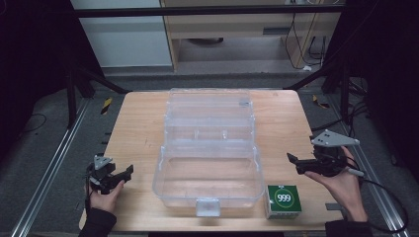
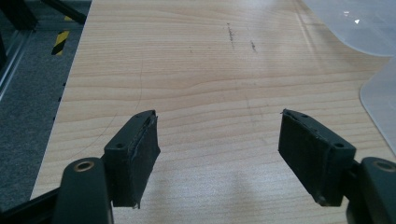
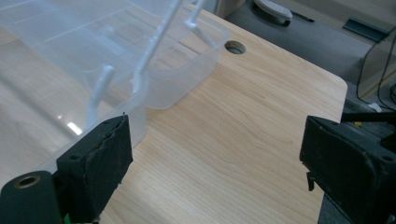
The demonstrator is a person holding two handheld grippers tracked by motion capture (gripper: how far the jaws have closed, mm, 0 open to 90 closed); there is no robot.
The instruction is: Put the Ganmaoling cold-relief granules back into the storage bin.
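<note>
High view: hovering both tongs, left tongs (image 1: 122,178) and right tongs (image 1: 295,164), wide open, empty, flanking clear storage box (image 1: 210,170), readying for green 999 carton (image 1: 282,201).

The green box (image 1: 282,200) reads "999" on top.

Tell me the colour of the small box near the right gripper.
Green and white: the small box has a green top with a white-ringed "999" and white sides, best in the high view.
</note>
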